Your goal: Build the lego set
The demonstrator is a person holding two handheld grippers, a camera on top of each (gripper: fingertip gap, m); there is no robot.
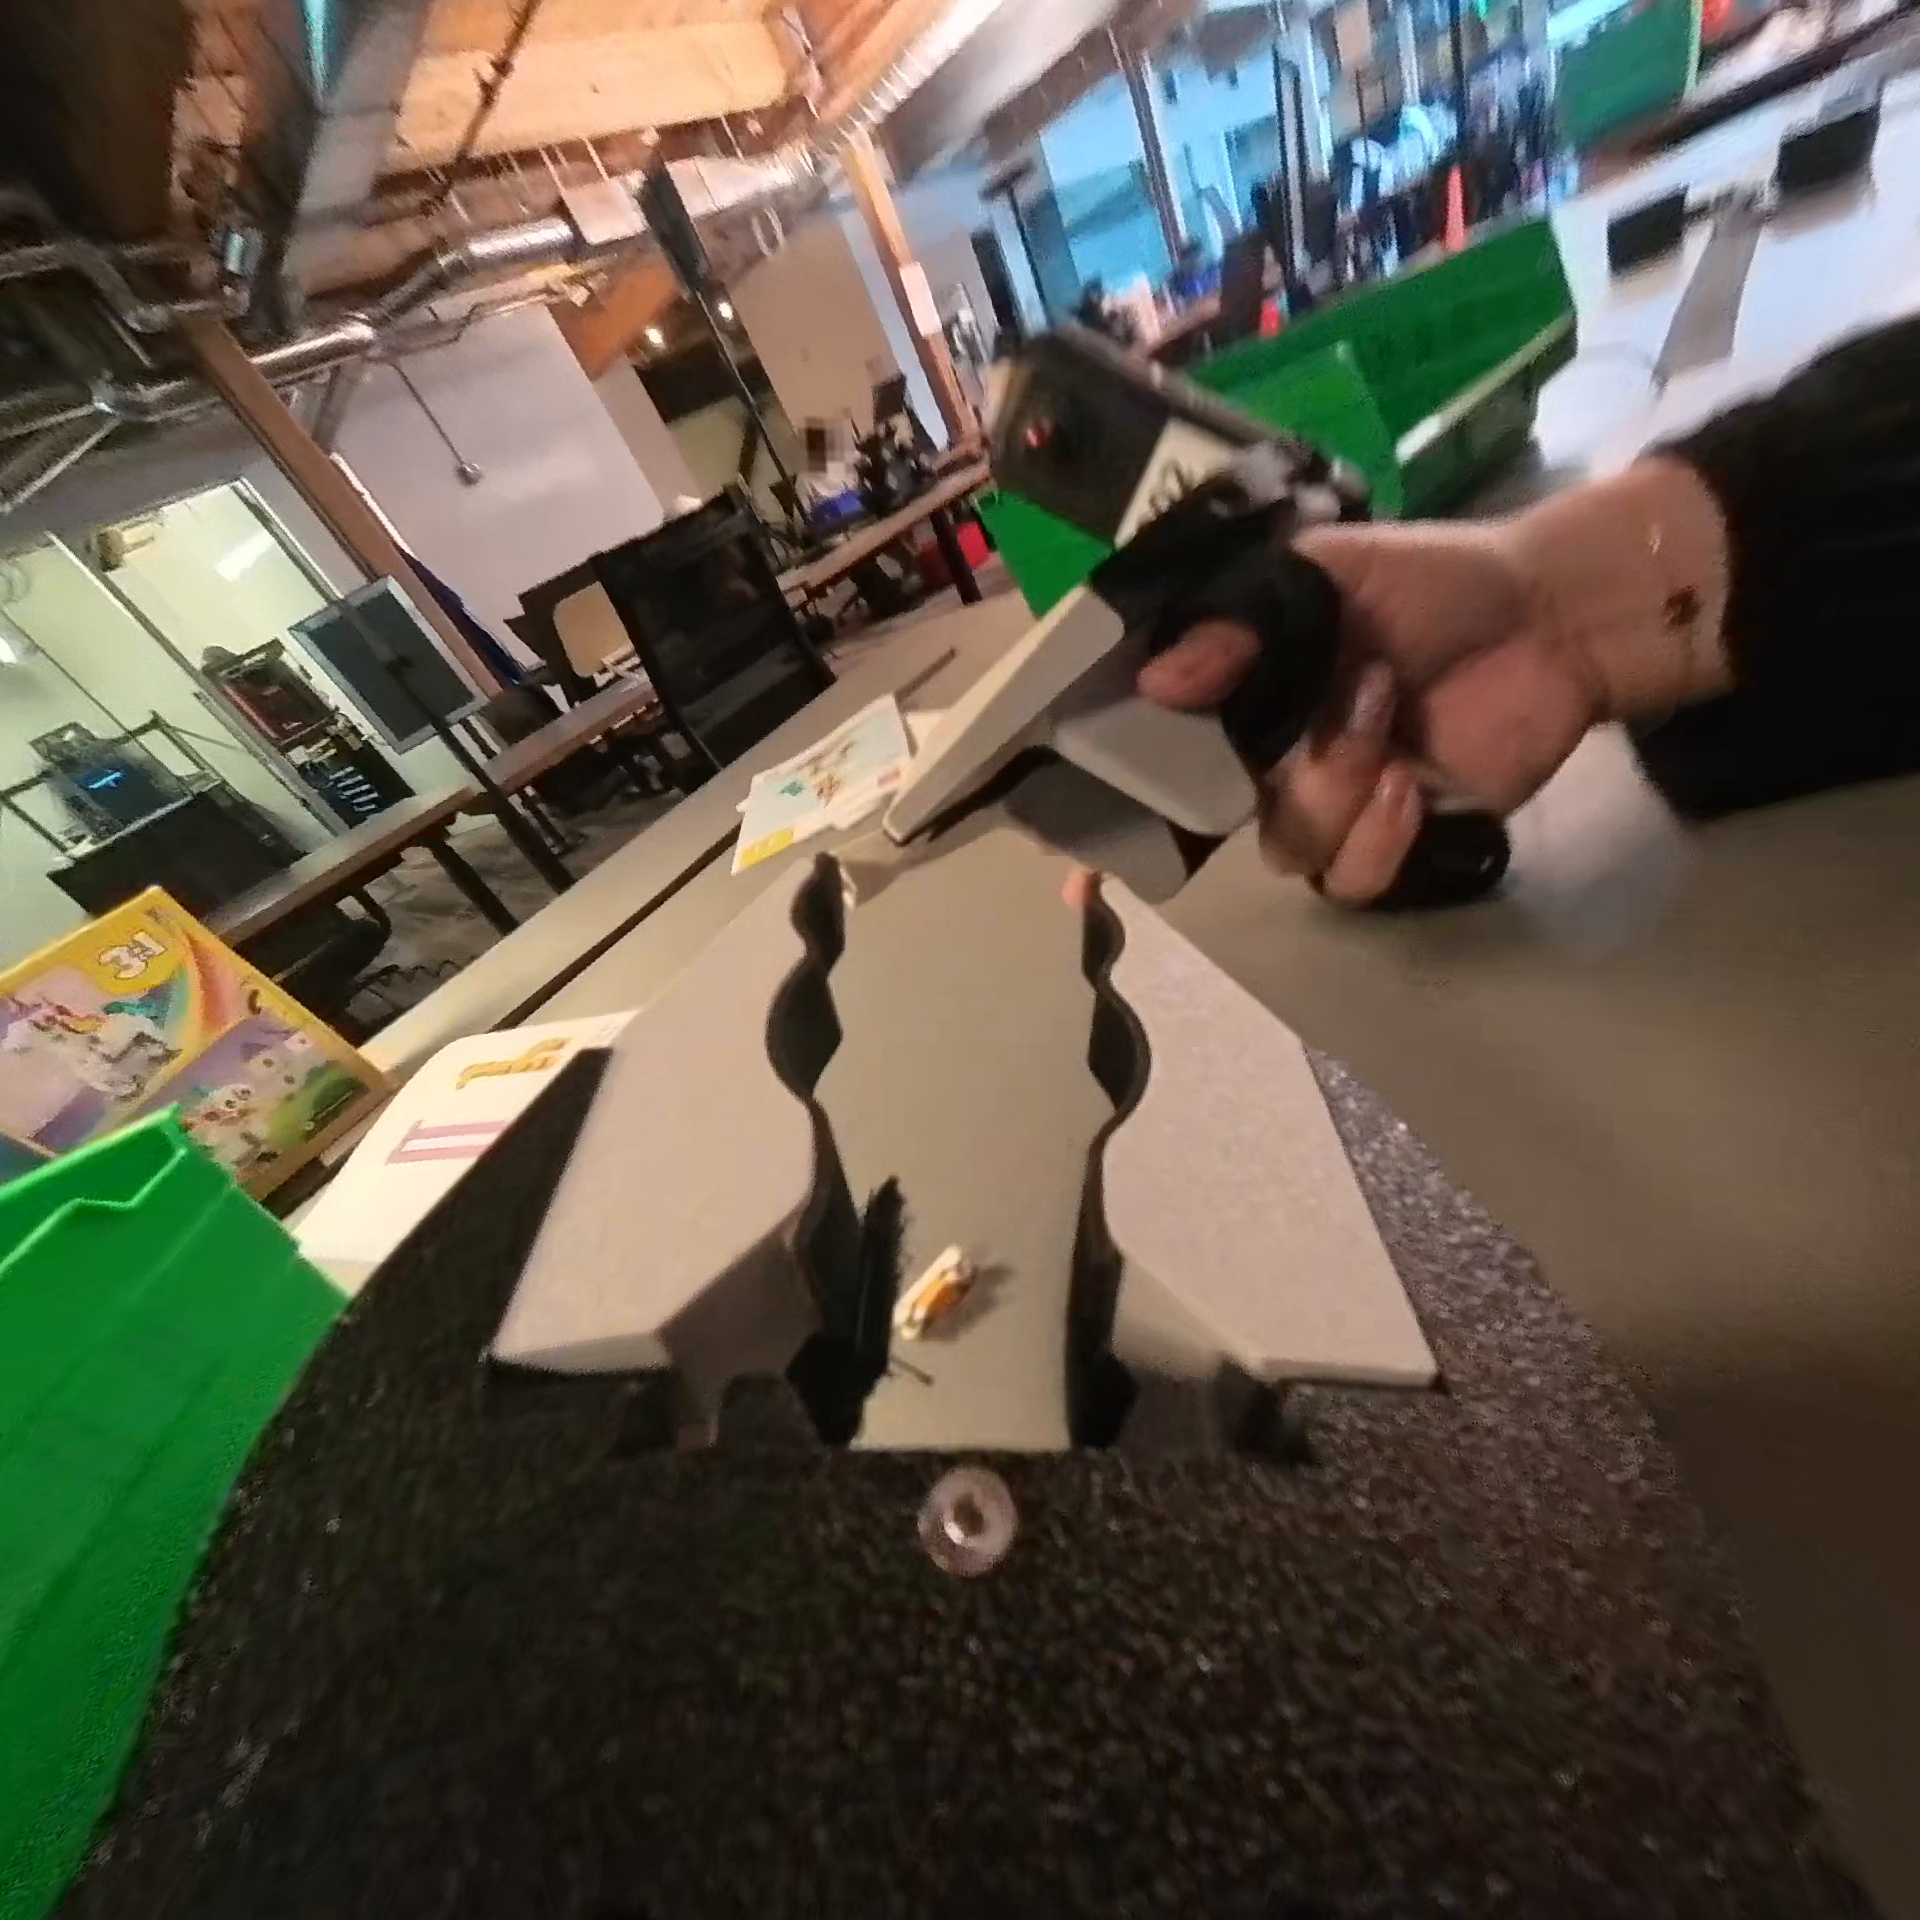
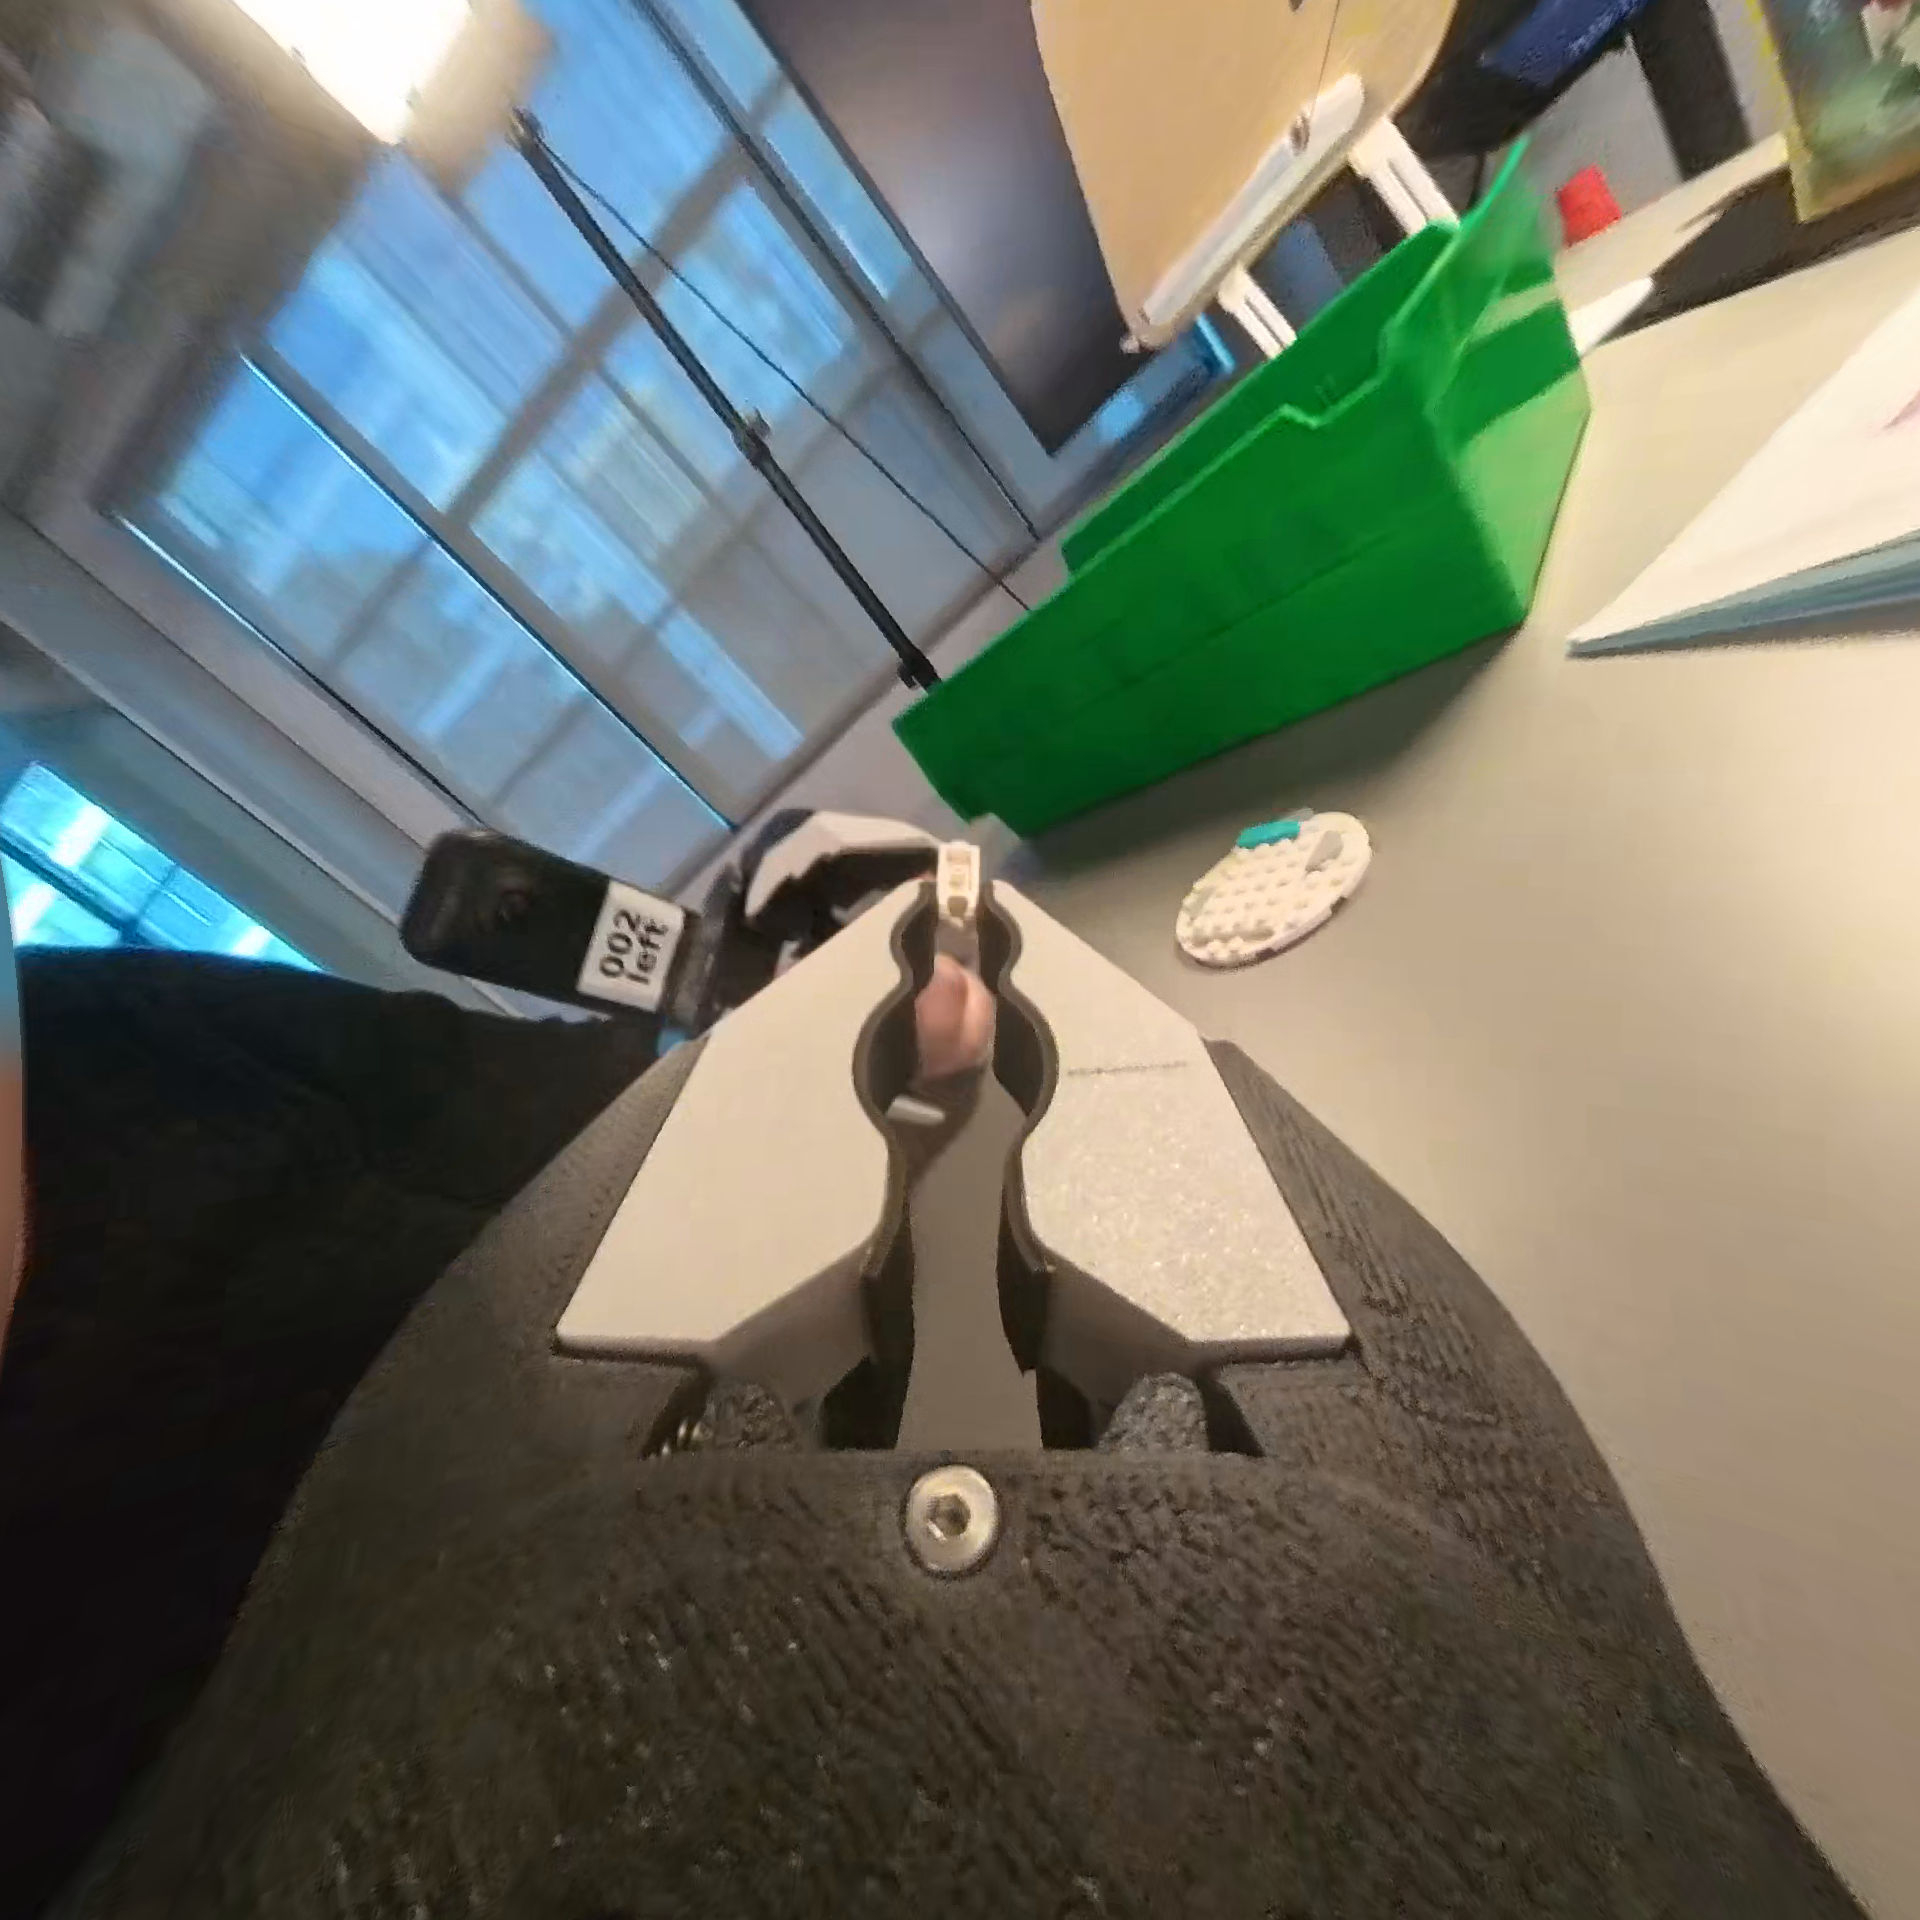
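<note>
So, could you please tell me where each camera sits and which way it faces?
Left wrist view: on the left claw, low over the grey table, facing the room; its open fingers and the other hand show.
Right wrist view: on the right claw, facing windows; its fingers pinch a small white brick; a dark sleeve at left.
Shared: the table, a green bin, each other's claw.

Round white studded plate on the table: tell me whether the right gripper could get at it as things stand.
Probably not to grasp: the table around the plate looks clear, but the right gripper is shut on a small white brick.
</note>
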